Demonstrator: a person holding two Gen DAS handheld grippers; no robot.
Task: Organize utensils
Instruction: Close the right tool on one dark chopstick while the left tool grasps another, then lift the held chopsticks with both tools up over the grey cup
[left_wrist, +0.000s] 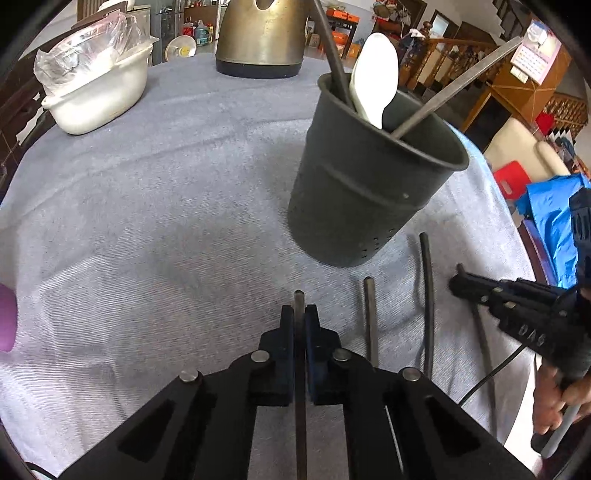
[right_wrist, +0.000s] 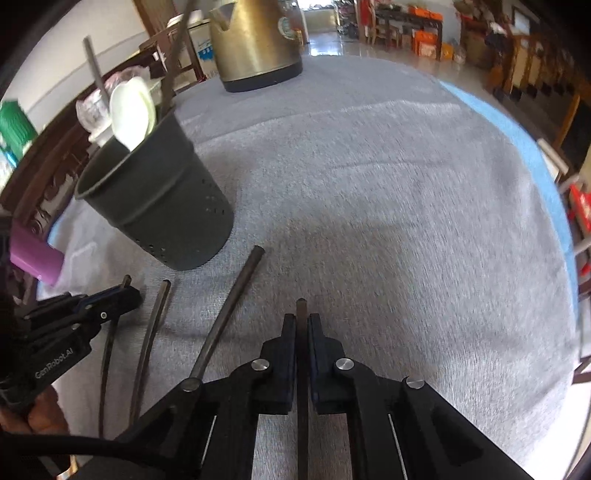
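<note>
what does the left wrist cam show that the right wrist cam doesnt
Only the left wrist view shows the white tub lined with a plastic bag, a blue bag off the table edge, and the right gripper from the side.

Only the right wrist view shows the left gripper from the side.

Both show the dark utensil holder with the white spoon, the brass kettle, the grey cloth, loose chopsticks, and a chopstick pinched between each camera's own fingers.

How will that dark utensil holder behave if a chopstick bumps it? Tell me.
The utensil holder is tall and narrow, with the white spoon and long handles leaning above its rim, so it may tip. On the grey cloth it probably won't slide easily.
</note>
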